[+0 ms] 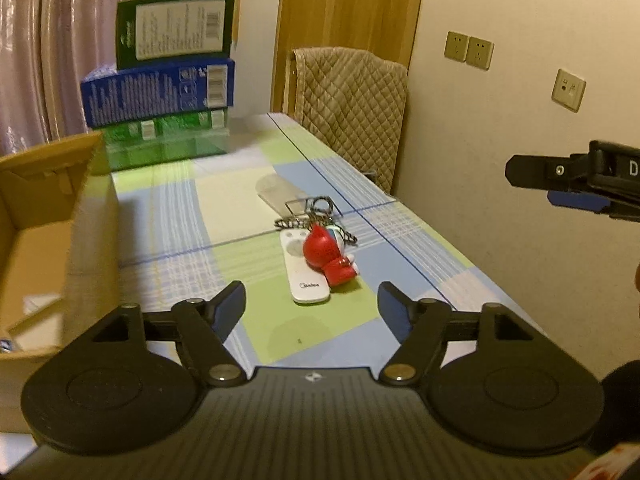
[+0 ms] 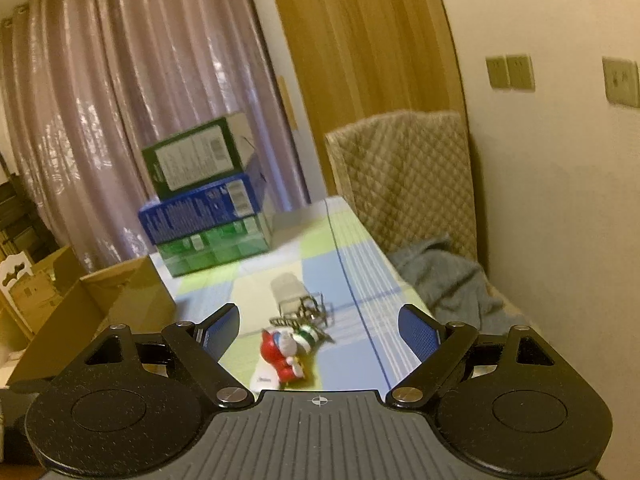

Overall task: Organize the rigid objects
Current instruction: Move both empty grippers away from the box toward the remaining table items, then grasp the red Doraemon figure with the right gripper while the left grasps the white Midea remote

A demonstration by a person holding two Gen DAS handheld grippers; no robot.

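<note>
A red toy figure (image 1: pixel 330 258) lies on a white remote control (image 1: pixel 304 268) on the checked tablecloth (image 1: pixel 168 208), with a keychain (image 1: pixel 316 216) and a clear plastic piece (image 1: pixel 276 190) just behind. My left gripper (image 1: pixel 312 304) is open and empty, just short of the remote. My right gripper (image 2: pixel 320 330) is open and empty above the same pile; the toy (image 2: pixel 280 354), the remote (image 2: pixel 264 378) and the keychain (image 2: pixel 308 316) show between its fingers. One right finger (image 1: pixel 560 176) shows at the right edge of the left wrist view.
An open cardboard box (image 1: pixel 44 240) stands at the table's left. Stacked green and blue boxes (image 1: pixel 168 92) stand at the far end. A quilted chair back (image 1: pixel 352 108) and the wall are to the right. A grey cloth (image 2: pixel 444 280) lies beside the table.
</note>
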